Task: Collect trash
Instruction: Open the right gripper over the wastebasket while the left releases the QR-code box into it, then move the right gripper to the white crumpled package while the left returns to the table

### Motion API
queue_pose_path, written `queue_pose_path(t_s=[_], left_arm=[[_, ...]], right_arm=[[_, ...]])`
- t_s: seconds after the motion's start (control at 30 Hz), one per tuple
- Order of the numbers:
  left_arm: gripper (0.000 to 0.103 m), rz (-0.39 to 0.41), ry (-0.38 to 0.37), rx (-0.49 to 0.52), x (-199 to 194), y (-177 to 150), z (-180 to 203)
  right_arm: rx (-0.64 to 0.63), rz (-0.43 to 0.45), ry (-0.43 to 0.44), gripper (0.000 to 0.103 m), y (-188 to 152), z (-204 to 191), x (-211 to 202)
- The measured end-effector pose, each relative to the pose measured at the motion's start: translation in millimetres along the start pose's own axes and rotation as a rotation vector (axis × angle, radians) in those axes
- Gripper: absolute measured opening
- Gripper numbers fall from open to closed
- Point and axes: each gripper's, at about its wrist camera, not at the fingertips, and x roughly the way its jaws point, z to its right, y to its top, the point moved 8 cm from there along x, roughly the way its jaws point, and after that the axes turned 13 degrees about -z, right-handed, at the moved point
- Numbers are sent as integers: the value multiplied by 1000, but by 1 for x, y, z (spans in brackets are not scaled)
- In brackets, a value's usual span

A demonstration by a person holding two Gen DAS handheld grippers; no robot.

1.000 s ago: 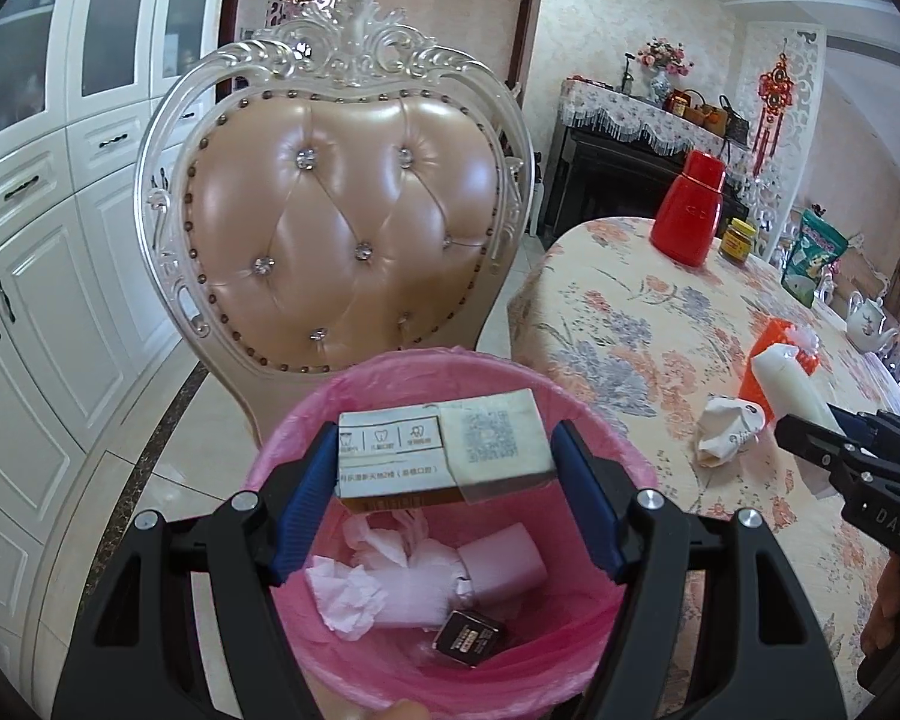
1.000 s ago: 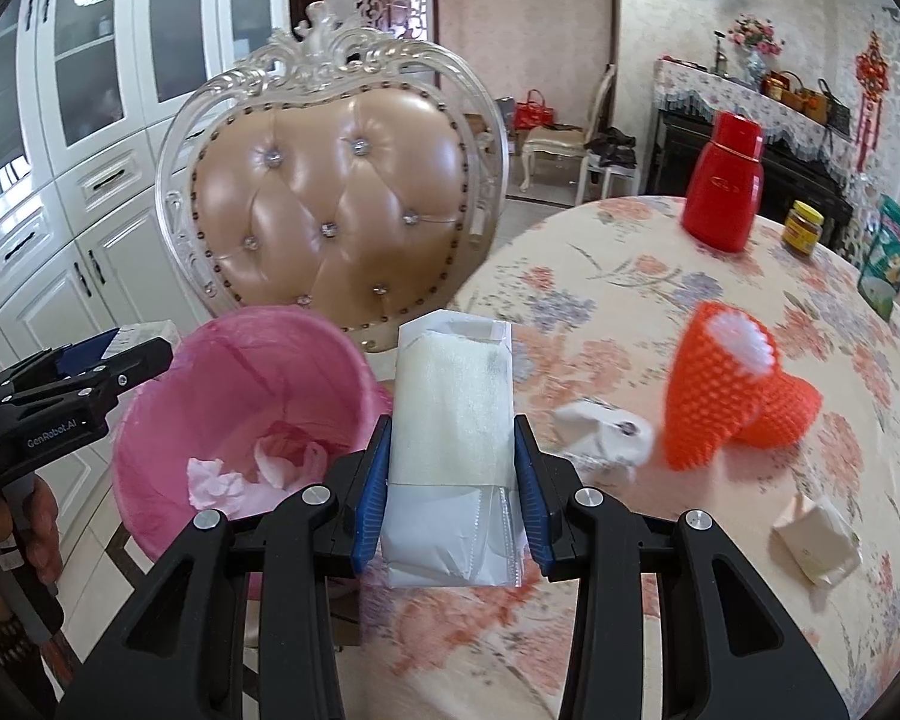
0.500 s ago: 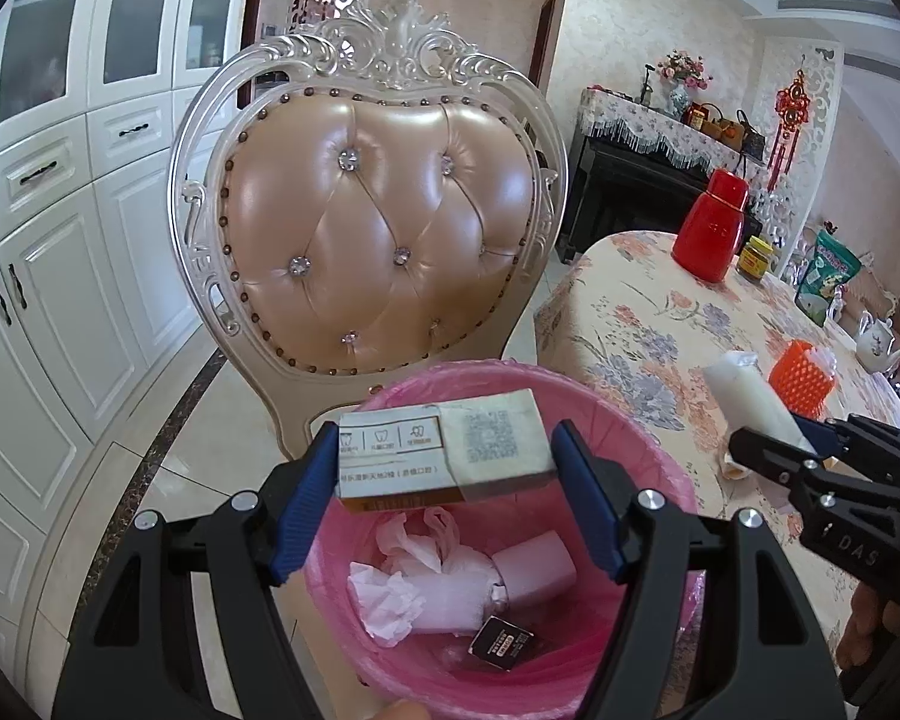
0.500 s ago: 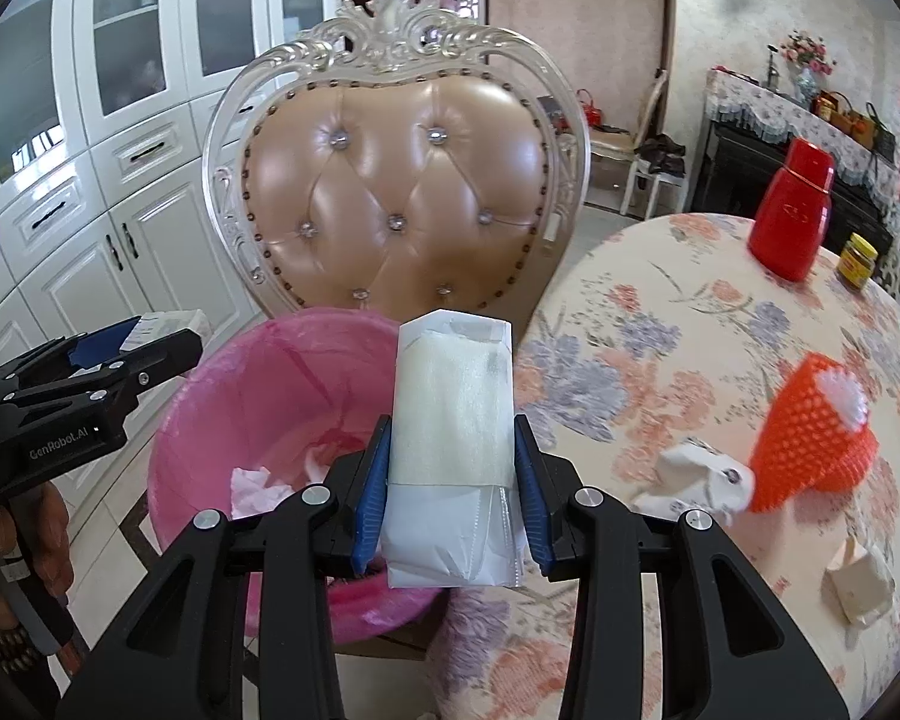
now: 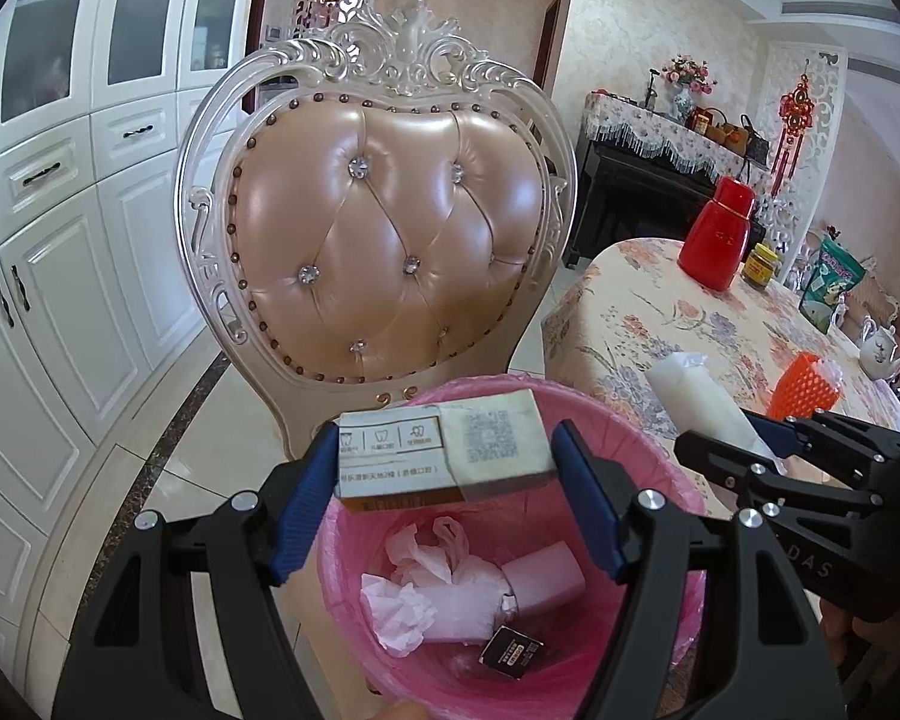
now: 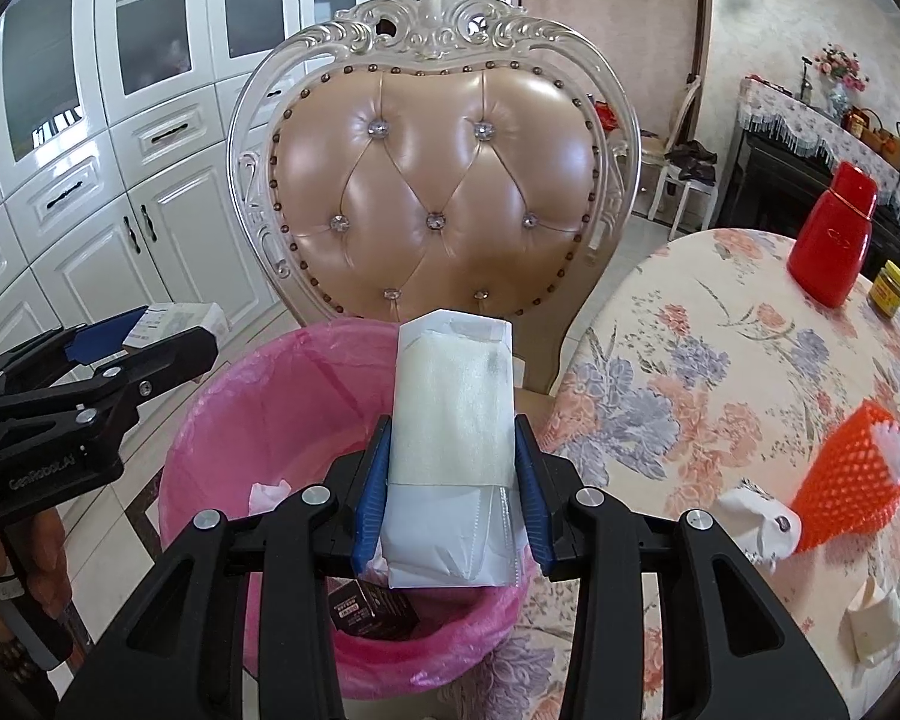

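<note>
left tool (image 5: 444,480): clamped across the ends of a flat cardboard box (image 5: 444,450), held level over the pink-lined bin (image 5: 687,495). Barely any shift across the frames; box in the same grip.
right tool (image 6: 450,480): pads pinch a white foam-wrapped packet (image 6: 453,414), packet standing up out of the tool. Grip very narrow, packet not released.
change: right tool has swung off the surface (image 6: 720,372) toward the bin. A second ago the packet sat over the floral cloth; now the bin mouth lies directly under and ahead of it. In the left view the right tool (image 5: 768,444) sits just right of the bin rim.
bin contents: crumpled tissue (image 5: 402,606), a pale pink block (image 5: 546,576), a small dark carton (image 5: 510,651) below both tools.
left on surface: orange mesh sleeve (image 6: 852,480), wadded white paper (image 6: 762,525), another crumpled scrap (image 6: 876,630), all right of the right tool.
meaning: both pieces look staged for the drop; opening the tools is likely all that remains for these two. More pickups needed after.
risk: packet is tall, may catch the rim nearest the tool.
</note>
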Motion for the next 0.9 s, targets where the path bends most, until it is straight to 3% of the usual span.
queue_pose_path(t_s=[0.23,0.43,0.53,0.9], left_arm=[[69,-2,1,-2,1,3,-3],[70,-9,-4,2,6,6,2],[80,-17,-20,4,11,8,9],[80,-23,-37,53,14,10,44]], right_arm=[[-9,1,0,52,6,-1,5],[17,10,-19,53,4,14,0],[35,13,-32,54,-2,25,-5],[110,33,-65,57,-27,68,-25]])
